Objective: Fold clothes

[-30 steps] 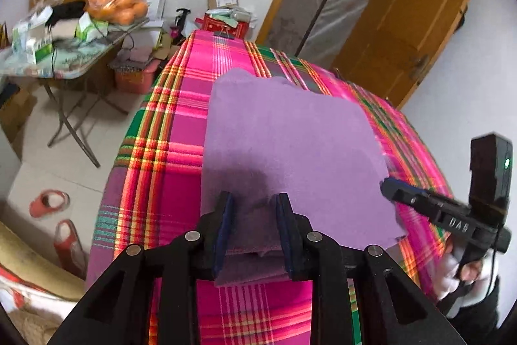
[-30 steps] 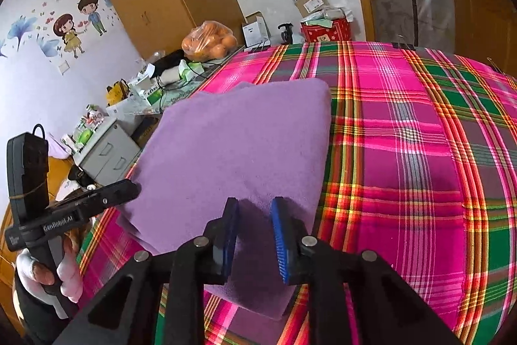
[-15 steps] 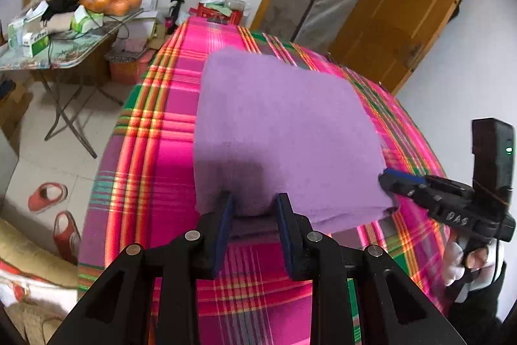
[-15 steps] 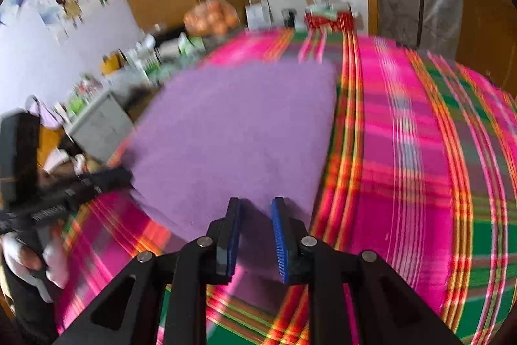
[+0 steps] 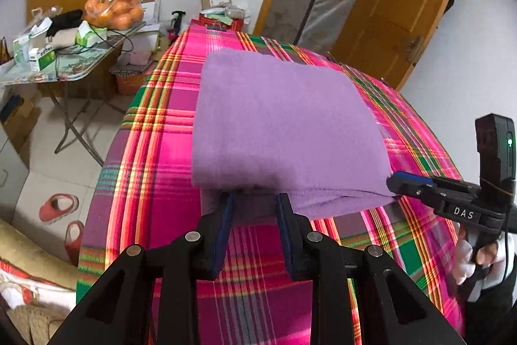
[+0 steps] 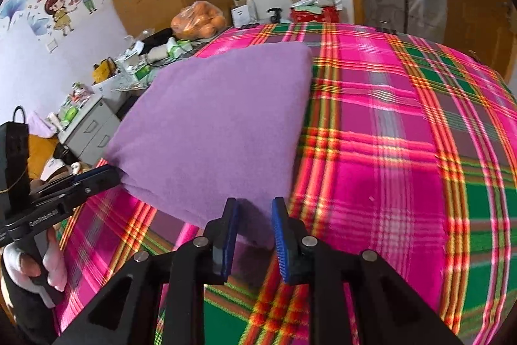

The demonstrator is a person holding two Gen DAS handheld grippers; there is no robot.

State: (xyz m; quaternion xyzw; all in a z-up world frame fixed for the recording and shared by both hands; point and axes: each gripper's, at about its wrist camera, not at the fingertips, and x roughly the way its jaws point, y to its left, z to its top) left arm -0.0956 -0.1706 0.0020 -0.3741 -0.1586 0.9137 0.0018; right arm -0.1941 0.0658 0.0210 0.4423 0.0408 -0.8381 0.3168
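While both claws kept their pinch on the near hem, the purple cloth [image 5: 284, 125] slid toward the person across the plaid sheet [image 5: 155, 151]. A second ago its far corner looked rumpled and its near part lay slack. Now the top face is drawn smooth, and the near hem is raised slightly off the sheet.

The left claw [image 5: 253, 202] is narrowed on the hem at 6 o'clock in its own view, with a strip of purple caught between its pads. The right claw [image 6: 255, 206] grips the same hem in its view, again at 6 o'clock. Seen from the left wrist, it bites the cloth's corner at about 4 o'clock.

This reads as a tidying pull, squaring a fold already made rather than starting a new one. Another fold probably remains.

The cloth is a plain lilac, fleecy and matte, with no visible print. It forms a neat, thick rectangle, and stacked layers show along its near edge. It lies mid-sheet, running from centre toward 12 o'clock, its sides roughly parallel to the plaid stripes.
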